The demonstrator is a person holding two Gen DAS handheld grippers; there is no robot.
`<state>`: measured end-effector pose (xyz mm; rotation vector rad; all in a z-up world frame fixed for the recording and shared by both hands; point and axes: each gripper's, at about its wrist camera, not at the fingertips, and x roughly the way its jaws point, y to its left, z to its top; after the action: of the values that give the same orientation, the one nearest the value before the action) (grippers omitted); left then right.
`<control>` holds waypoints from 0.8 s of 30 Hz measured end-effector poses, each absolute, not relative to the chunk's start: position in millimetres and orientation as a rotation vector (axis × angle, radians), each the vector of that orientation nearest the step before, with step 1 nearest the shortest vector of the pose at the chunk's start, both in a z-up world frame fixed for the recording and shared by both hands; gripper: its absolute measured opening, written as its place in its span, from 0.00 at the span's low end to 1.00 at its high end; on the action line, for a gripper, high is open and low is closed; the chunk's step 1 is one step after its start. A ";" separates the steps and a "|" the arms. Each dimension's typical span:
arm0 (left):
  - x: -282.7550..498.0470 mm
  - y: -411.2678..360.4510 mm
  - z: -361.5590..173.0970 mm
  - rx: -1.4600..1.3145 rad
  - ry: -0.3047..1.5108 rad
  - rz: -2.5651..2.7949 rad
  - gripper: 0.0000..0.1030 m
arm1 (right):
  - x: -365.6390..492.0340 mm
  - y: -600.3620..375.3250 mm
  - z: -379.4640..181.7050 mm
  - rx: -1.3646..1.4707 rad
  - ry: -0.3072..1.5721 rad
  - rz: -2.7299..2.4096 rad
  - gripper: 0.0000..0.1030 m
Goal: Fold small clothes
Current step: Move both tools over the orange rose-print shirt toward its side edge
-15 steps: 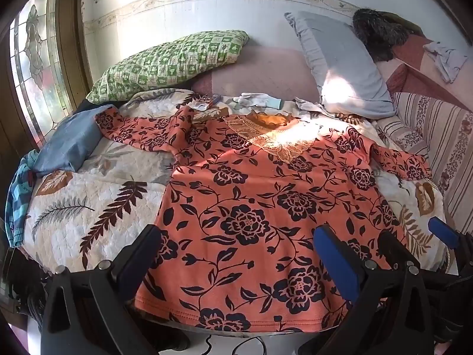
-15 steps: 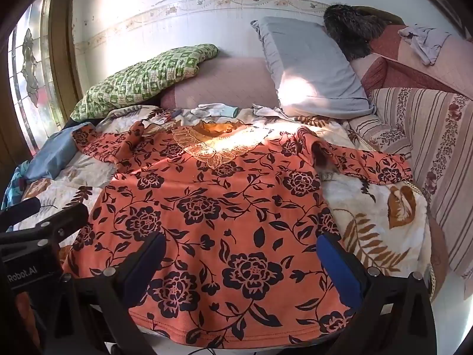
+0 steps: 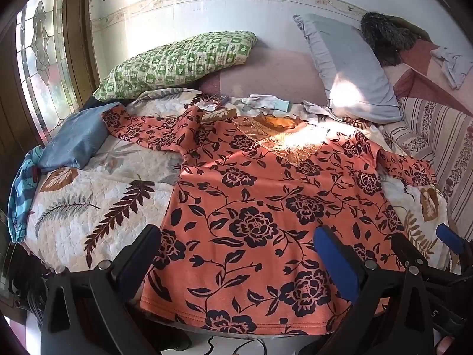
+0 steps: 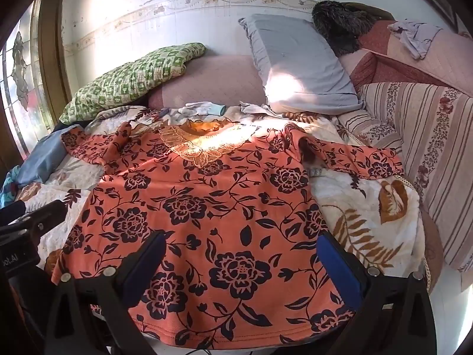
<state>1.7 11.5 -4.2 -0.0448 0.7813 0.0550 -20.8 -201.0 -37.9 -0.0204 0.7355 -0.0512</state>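
An orange top with black flowers [image 3: 260,207] lies spread flat on the quilted bed, hem toward me, sleeves out to both sides; it also shows in the right wrist view [image 4: 212,207]. My left gripper [image 3: 236,263] is open and empty, held above the hem's left part. My right gripper [image 4: 239,266] is open and empty above the hem's right part. The right gripper's fingers [image 3: 414,254] show at the lower right of the left wrist view. The left gripper's fingers [image 4: 35,216] show at the left edge of the right wrist view.
A leaf-print quilt [image 3: 88,213] covers the bed. A green checked pillow [image 3: 177,62] and a grey pillow [image 3: 351,68] lean at the back. Blue cloth [image 3: 77,139] lies at the left. A striped cushion [image 4: 428,148] is at the right. A glove [image 3: 266,102] lies beyond the collar.
Both grippers have shifted very slightly; the top lies as before.
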 end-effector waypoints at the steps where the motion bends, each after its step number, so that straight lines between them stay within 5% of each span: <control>1: 1.7 11.6 -4.4 -0.044 0.781 0.057 1.00 | -21.2 -200.9 -37.6 -0.022 0.733 -0.054 1.00; 24: 1.8 12.3 -3.4 -0.049 0.783 0.058 1.00 | -21.7 -202.2 -31.7 -0.030 0.713 -0.081 1.00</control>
<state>1.8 12.3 -3.4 -0.0486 0.7828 0.0583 -21.7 -202.2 -31.7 -0.0303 0.7132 -0.0808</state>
